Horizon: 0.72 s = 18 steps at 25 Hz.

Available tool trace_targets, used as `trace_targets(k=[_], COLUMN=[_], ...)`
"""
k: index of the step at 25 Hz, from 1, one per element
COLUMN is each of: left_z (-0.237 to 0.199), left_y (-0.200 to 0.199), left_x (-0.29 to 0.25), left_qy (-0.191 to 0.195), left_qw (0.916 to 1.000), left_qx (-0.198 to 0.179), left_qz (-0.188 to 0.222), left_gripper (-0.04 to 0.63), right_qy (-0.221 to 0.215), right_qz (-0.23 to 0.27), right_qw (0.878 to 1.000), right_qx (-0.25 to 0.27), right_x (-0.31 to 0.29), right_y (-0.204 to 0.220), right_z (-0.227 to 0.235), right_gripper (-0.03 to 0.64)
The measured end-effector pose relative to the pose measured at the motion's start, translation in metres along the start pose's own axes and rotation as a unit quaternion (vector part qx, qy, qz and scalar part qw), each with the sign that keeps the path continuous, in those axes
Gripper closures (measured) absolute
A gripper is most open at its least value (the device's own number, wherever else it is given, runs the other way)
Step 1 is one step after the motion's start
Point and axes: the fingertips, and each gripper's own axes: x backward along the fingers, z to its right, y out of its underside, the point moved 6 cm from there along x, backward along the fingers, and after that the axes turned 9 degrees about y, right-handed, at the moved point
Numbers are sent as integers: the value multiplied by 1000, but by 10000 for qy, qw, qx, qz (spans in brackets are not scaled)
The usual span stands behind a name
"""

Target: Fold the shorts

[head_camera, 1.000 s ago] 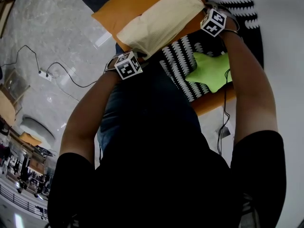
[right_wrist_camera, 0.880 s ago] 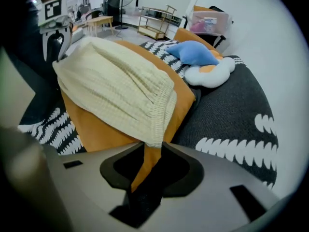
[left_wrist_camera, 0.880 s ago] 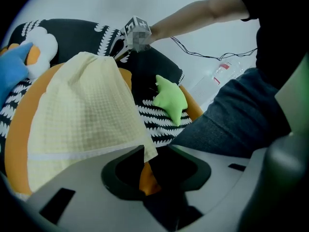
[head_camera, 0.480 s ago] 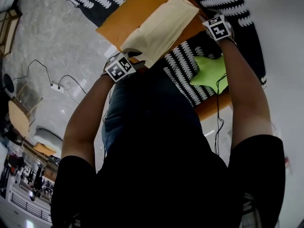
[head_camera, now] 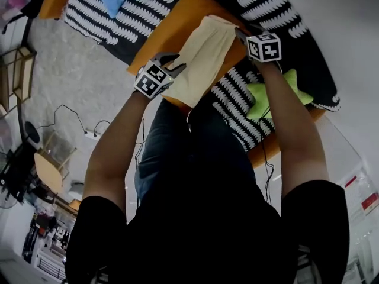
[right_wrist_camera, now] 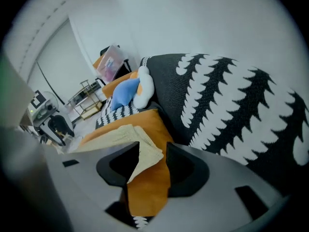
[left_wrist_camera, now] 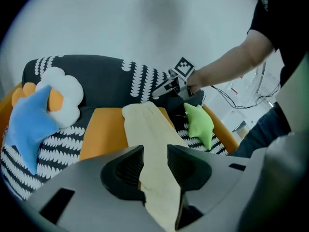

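The cream shorts (head_camera: 204,55) lie folded into a long strip on an orange cushion (head_camera: 172,28). My left gripper (head_camera: 173,62) hovers over the strip's left edge. Its jaws have just been opening, and in the left gripper view (left_wrist_camera: 155,151) the shorts (left_wrist_camera: 147,129) show through the gap, untouched. My right gripper (head_camera: 241,34) is at the far right end. Its jaws have just been opening too. In the right gripper view (right_wrist_camera: 153,151) a corner of the shorts (right_wrist_camera: 137,141) lies loose between them on the cushion (right_wrist_camera: 149,187).
A green star pillow (head_camera: 275,93) lies right of the cushion, on the black-and-white patterned sofa cover (head_camera: 284,16). A blue star pillow (left_wrist_camera: 29,124) and a white flower pillow (left_wrist_camera: 60,93) sit at the far left. Cables and a power strip (head_camera: 89,135) run over the floor.
The left gripper has swung from the shorts' near end to their left side. The right gripper has rolled and risen a little at the far end. The shorts now lie as a narrower strip.
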Motion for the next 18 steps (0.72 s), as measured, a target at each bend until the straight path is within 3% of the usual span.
trace_targets(k=[7, 12, 18], left_z=[-46, -74, -110], left_y=[-62, -74, -86], left_x=[-19, -43, -66], left_qy=[41, 303, 375], left_qw=[9994, 9981, 9961], left_qx=[207, 458, 774], left_qz=[282, 262, 197], left_gripper=[425, 423, 423], right_qy=[-97, -169, -651], right_qz=[19, -108, -179], right_qw=[9966, 9931, 9869], right_qx=[-817, -1153, -1462], right_x=[-24, -42, -61], right_y=[8, 17, 20], right_z=[0, 5, 3], right_gripper=[424, 408, 402])
